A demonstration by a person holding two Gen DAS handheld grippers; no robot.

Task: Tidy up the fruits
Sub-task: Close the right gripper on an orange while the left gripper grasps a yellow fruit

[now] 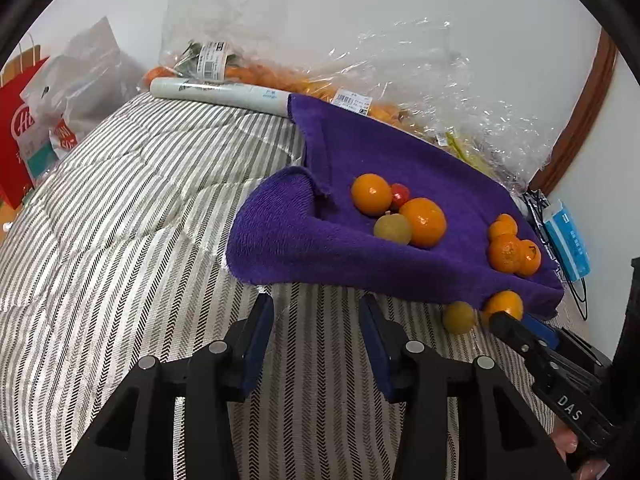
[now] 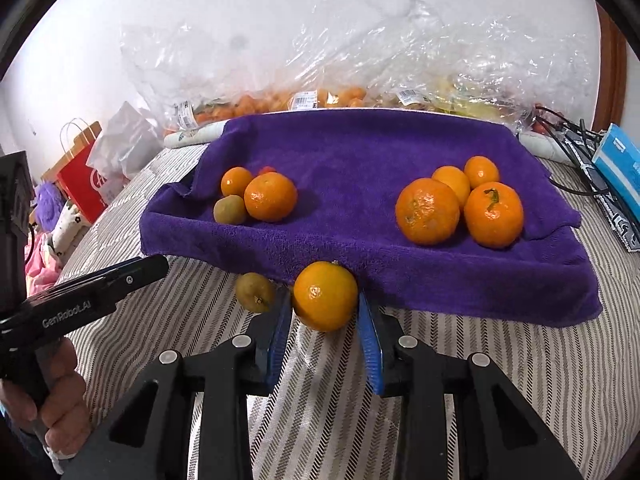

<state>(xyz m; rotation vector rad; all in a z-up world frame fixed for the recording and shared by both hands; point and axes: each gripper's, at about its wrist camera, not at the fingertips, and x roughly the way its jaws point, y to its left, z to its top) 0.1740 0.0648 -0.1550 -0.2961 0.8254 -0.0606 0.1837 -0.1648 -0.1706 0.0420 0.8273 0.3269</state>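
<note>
Right gripper clamps an orange between its blue pads, at the near edge of a purple towel on a striped cover. Just left of the jaws lies a greenish fruit. Beyond the jaws, on the towel, sit two fruit clusters: left, right. Far left, a hand holds the other gripper.

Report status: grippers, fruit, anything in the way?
Right gripper shut on orange at purple towel edge. Left gripper open, empty over striped cover. Greenish fruit sits close beside the held orange.
</note>
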